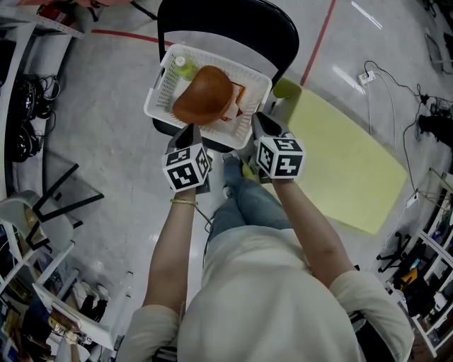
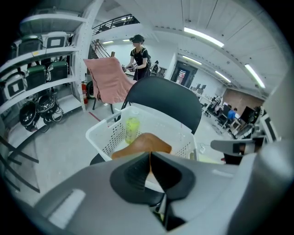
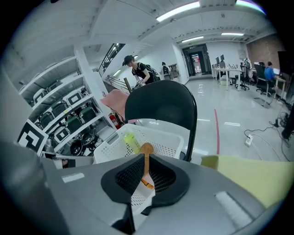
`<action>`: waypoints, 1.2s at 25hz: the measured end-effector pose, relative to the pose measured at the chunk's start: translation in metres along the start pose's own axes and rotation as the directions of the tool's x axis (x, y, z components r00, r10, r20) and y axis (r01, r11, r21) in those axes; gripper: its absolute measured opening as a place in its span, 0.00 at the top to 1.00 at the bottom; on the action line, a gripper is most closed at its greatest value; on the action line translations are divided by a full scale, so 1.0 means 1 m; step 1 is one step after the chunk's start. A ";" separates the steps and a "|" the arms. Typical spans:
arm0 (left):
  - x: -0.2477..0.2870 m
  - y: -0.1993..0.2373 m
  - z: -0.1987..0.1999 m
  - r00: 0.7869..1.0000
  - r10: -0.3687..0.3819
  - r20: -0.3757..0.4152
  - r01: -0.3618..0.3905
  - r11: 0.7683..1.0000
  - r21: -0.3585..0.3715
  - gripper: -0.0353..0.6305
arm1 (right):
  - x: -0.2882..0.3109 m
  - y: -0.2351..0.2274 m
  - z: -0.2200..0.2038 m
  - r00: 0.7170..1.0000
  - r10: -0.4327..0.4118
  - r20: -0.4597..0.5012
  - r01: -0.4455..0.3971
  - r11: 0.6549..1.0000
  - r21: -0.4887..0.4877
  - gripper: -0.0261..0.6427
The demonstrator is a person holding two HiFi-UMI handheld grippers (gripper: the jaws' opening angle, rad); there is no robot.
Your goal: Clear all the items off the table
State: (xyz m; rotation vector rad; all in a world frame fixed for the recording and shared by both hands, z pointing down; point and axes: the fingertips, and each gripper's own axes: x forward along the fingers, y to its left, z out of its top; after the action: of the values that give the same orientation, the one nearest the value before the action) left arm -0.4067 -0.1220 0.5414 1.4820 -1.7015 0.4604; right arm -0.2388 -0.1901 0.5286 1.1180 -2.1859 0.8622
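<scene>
**Two-handed hold on the basket: keep it level**

Both grippers meet the near rim of the white perforated plastic basket (image 1: 226, 62). The left gripper (image 1: 189, 131) is at the rim's near-left part and the right gripper (image 1: 258, 120) at its near-right corner. Each gripper's own view shows the fingers together, with a white strip of basket wall pinched between the pads. On the left that strip is only a thin sliver, so that hold looks the shallower one.

The step appears to be moving the loaded basket by its edge. To do it well, both hands should move together at one height. Since both holds are on the near side, the far side would tend to sag. The pinch should stay deep on the rim, as thin plastic flexes and can slip out.

The basket sits on the seat of a black round-backed chair (image 1: 226, 21), just left of the pale yellow-green table (image 1: 340, 162). It holds a glossy brown domed bowl (image 1: 204, 93), a green bottle (image 1: 184, 67) lying at the far left, and an orange-printed packet (image 1: 237, 99) beside the bowl. The part of the tabletop in view looks bare.
</scene>
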 end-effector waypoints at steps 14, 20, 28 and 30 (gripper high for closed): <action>-0.048 -0.027 -0.015 0.999 -0.024 0.037 0.023 1.000 0.018 0.93 | -0.053 0.009 -0.013 0.999 0.014 0.051 -0.013 1.000 -0.023 0.96; -0.073 -0.043 -0.030 0.998 -0.043 0.053 0.042 0.999 0.019 0.93 | -0.082 0.013 -0.021 0.997 0.022 0.077 -0.020 0.999 -0.035 0.96; -0.110 -0.065 -0.051 0.994 -0.081 0.074 0.078 0.996 0.046 0.93 | -0.123 0.024 -0.041 0.994 0.034 0.105 -0.028 0.998 -0.056 0.96; -0.121 -0.071 -0.058 0.993 -0.091 0.079 0.087 0.995 0.052 0.93 | -0.135 0.027 -0.048 0.994 0.037 0.107 -0.030 0.997 -0.065 0.96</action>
State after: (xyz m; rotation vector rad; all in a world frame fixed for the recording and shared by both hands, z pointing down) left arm -0.3234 -0.0192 0.4671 1.6239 -1.6896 0.4006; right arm -0.1844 -0.0748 0.4583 1.1246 -2.3095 0.7573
